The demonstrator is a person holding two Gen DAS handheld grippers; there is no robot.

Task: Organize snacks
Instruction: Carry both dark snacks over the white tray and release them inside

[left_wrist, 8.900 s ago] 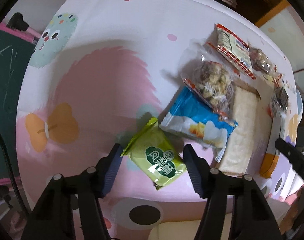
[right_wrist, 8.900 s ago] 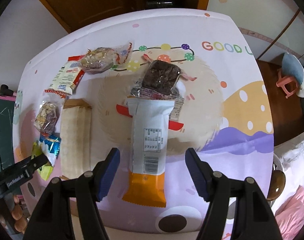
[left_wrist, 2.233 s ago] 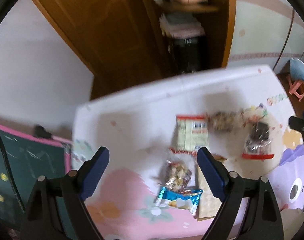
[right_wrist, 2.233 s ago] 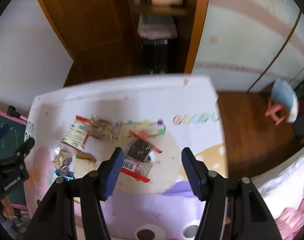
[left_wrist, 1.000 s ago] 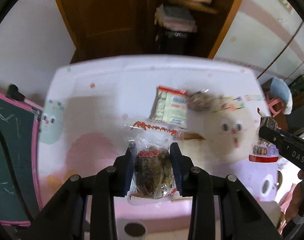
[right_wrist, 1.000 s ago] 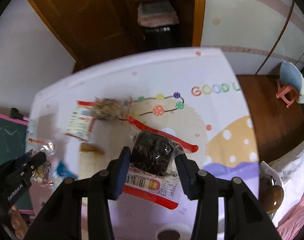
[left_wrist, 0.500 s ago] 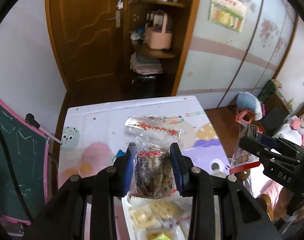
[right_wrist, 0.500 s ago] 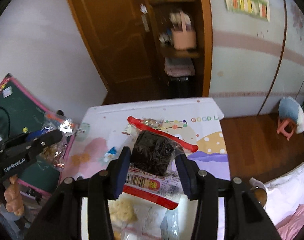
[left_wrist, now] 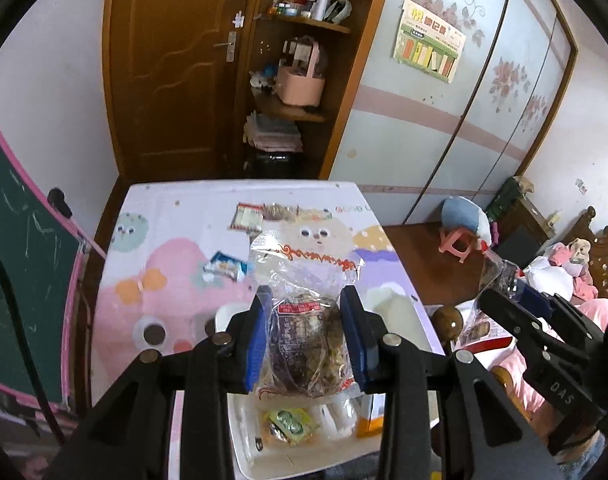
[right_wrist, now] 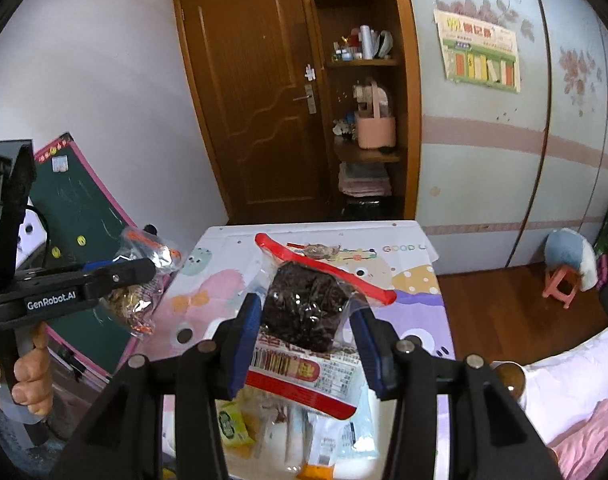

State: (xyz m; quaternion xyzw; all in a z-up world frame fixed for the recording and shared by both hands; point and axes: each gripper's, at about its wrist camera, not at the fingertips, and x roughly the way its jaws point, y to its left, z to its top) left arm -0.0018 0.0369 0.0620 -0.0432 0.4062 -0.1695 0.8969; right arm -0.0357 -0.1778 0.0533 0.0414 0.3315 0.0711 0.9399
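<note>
Clear plastic wraps my two loads: the left gripper (left_wrist: 306, 338) is clamped on a nut-cluster packet (left_wrist: 306, 344), the right gripper (right_wrist: 306, 346) on a dark cake packet (right_wrist: 304, 308) with red trim, both held above the near end of the patterned table (left_wrist: 164, 272). My left view alone shows the white tray (left_wrist: 248, 446) below, with a green packet (left_wrist: 290, 432) in it, plus a blue packet (left_wrist: 224, 268) and a red-edged packet (left_wrist: 246, 216) farther out. My right view alone shows the hand (right_wrist: 30, 376) on the left gripper's grip, at far left.
</note>
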